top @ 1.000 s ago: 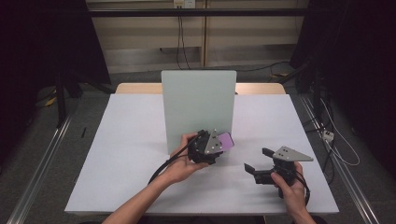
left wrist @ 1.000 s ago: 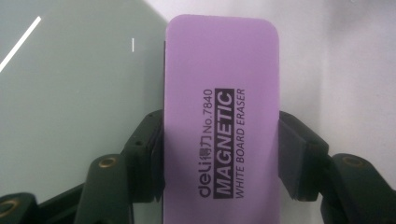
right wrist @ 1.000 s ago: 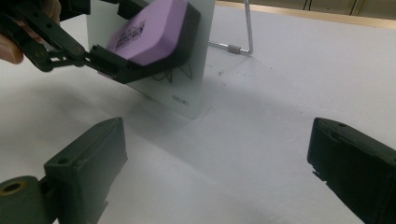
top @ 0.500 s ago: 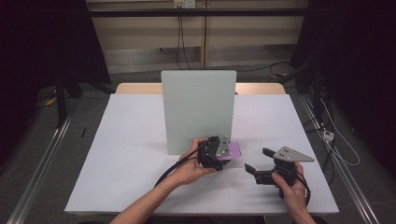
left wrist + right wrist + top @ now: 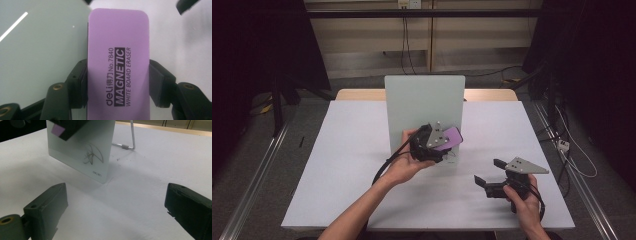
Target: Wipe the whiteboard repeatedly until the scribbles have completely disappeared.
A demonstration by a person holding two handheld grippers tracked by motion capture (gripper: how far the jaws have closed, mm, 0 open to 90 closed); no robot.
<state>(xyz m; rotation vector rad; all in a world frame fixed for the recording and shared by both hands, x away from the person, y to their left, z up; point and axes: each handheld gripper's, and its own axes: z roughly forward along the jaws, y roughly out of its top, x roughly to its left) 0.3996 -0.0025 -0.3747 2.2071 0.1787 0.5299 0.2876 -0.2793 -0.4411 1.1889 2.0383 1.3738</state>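
A small whiteboard (image 5: 422, 107) stands upright on a wire stand at the table's middle. In the right gripper view a black scribble (image 5: 92, 155) marks the whiteboard's (image 5: 75, 157) lower corner. My left gripper (image 5: 439, 144) is shut on a purple magnetic whiteboard eraser (image 5: 452, 136), held in front of the board's lower right part. In the left gripper view the jaws of the left gripper (image 5: 118, 75) clamp the eraser (image 5: 118, 37) by its long sides, with the board (image 5: 37, 50) to its left. My right gripper (image 5: 492, 172) rests open near the table's front right, nothing between its jaws (image 5: 117, 205). The eraser (image 5: 58, 130) hangs above the scribble.
The white table top (image 5: 342, 165) spreads wide on both sides of the board. The board's wire stand (image 5: 131, 143) pokes out behind it. Dark floor, cables and a metal rail (image 5: 252, 185) surround the table.
The left gripper with the eraser first slid down and right along the board, then rose and moved back left. The right gripper has kept still.
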